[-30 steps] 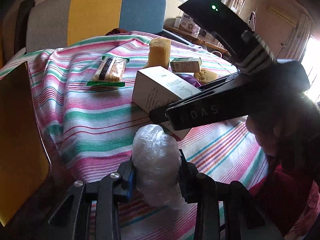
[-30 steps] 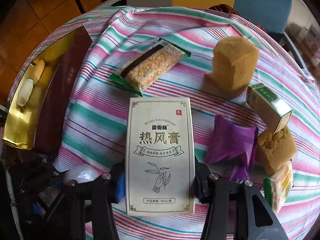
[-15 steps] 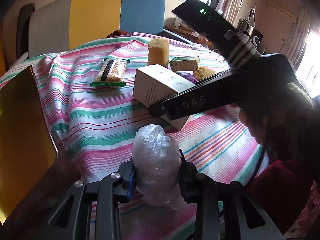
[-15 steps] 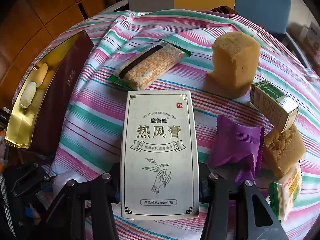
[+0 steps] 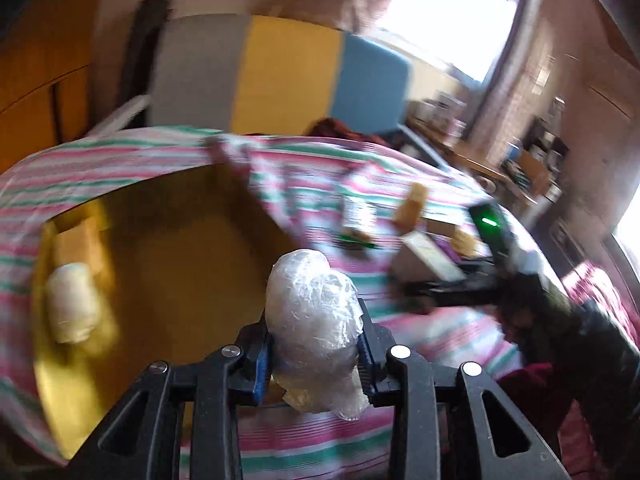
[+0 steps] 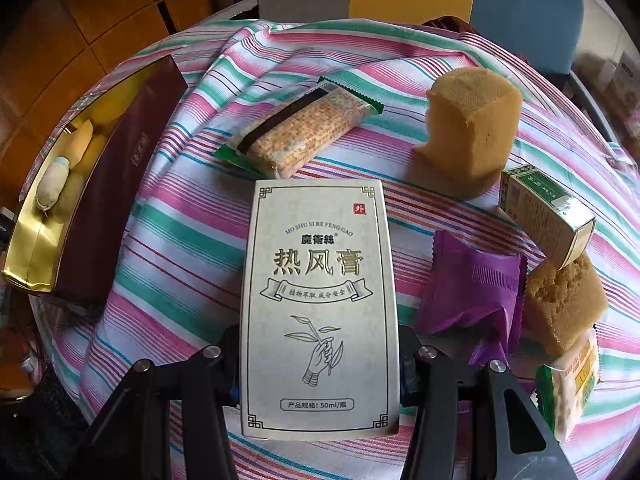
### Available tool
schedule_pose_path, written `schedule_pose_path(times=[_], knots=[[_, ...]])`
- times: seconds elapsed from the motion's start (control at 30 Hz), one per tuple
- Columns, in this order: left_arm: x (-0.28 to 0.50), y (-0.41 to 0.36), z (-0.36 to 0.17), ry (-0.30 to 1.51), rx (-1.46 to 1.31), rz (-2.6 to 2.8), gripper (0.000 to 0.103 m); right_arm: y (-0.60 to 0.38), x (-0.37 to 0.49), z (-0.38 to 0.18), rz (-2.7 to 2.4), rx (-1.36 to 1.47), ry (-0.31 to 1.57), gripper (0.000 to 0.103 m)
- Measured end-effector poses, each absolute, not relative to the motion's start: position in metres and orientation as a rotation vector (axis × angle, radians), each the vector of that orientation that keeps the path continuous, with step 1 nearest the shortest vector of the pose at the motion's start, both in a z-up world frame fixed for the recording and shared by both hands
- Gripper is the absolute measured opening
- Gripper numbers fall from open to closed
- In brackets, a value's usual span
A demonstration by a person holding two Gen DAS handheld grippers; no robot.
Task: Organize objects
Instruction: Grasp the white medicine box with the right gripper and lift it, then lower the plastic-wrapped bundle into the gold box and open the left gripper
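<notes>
A plastic-wrapped lump (image 5: pixel 316 320), whitish and crinkled, sits pinched between the fingers of the left gripper (image 5: pixel 314 354), which are clamped against its sides; it is held in the air in front of a gold-lined box (image 5: pixel 168 248) lying open on the striped tablecloth (image 5: pixel 304 432). Inside that box, near its left wall, lies another pale wrapped lump (image 5: pixel 72 304). The left wrist view is blurred, so the smaller items farther back on the cloth cannot be made out clearly there.

In the right wrist view, the right gripper (image 6: pixel 320 364) has its fingers closed on the long sides of a white carton (image 6: pixel 318 308) printed with Chinese characters and a drawing of a hand holding a sprig. The carton lies face up over the tablecloth (image 6: pixel 180 240). Just beyond its far end rests a wrapped cracker bar (image 6: pixel 298 130) with green ends. To the right stands a tall yellow sponge block (image 6: pixel 468 128), and near it a small green-and-white box (image 6: pixel 548 216) leans on a second, lower sponge piece (image 6: pixel 564 304). A purple packet (image 6: pixel 472 292) lies between the carton and that sponge. A green-edged snack pack (image 6: pixel 568 388) sits at the right edge. At far left the gold-lined box (image 6: pixel 36 248) with dark red outer walls holds the pale lump (image 6: pixel 52 180).

Behind the table stands a chair back (image 5: pixel 280 76) in grey, yellow and blue panels.
</notes>
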State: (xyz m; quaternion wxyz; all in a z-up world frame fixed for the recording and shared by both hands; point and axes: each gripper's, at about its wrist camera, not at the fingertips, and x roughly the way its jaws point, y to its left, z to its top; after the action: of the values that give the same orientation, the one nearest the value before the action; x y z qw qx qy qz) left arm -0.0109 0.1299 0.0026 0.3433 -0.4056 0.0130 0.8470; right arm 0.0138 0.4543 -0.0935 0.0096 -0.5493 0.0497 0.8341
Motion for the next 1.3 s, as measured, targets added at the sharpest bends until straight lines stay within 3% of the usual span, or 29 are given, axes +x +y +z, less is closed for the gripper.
schedule_pose_path(times=[0.2,0.37,1.3], knots=[[-0.054,0.046,-0.028,-0.013,-1.278,2.390,0.034,0.450,0.016,-0.094,2.602,-1.713,0.133,0.052],[-0.061,0.021,-0.050,-0.029,-1.378,2.418,0.034,0.452,0.014,-0.094,2.601,-1.712,0.128,0.052],[-0.066,0.032,-0.069,0.161,-1.458,2.464,0.040,0.454,0.016,-0.094,2.601,-1.713,0.133,0.053]])
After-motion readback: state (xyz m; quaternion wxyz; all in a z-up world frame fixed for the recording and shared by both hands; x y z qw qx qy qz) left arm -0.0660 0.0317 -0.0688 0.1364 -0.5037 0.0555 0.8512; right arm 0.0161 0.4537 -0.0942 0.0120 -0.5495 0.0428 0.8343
